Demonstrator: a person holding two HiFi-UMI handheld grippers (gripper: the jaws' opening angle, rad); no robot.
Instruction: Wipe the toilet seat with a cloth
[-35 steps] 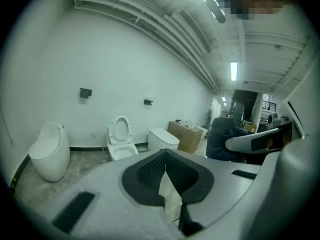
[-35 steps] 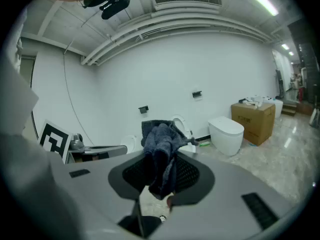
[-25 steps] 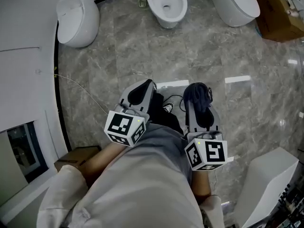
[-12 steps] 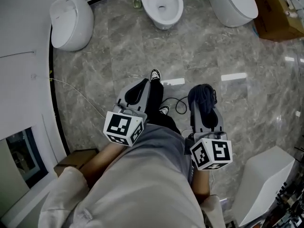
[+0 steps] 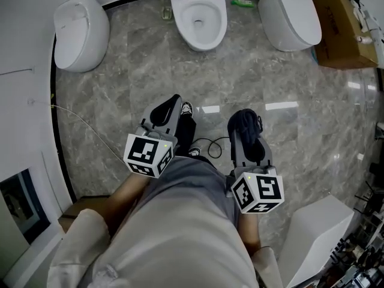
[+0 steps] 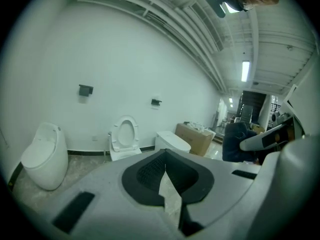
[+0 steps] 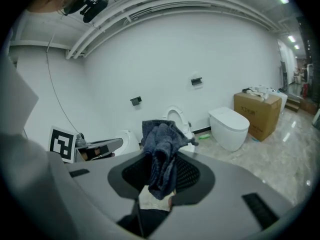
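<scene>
The open toilet (image 5: 198, 17) stands at the far wall, lid up, with its white seat (image 6: 125, 134) facing me; the same seat (image 7: 176, 118) shows behind the cloth in the right gripper view. My right gripper (image 5: 245, 122) is shut on a dark blue cloth (image 7: 161, 151), bunched at the jaw tips (image 5: 246, 120). My left gripper (image 5: 170, 104) is shut with nothing in it; in its own view the left gripper (image 6: 165, 166) points toward the toilets. Both grippers hang at waist height over the floor, well short of the toilet.
A closed egg-shaped toilet (image 5: 81, 32) stands left of the open one, a closed white toilet (image 5: 290, 20) right of it, then a cardboard box (image 5: 342, 26). A green item (image 5: 243, 3) lies by the wall. A cable (image 5: 207, 144) trails by my shoes (image 5: 186, 108). A white fixture (image 5: 318, 233) stands at lower right.
The toilets have slid down and grown larger in the head view as I walk toward them. Both grippers travel forward with me, still shut, the cloth still in the right one.
</scene>
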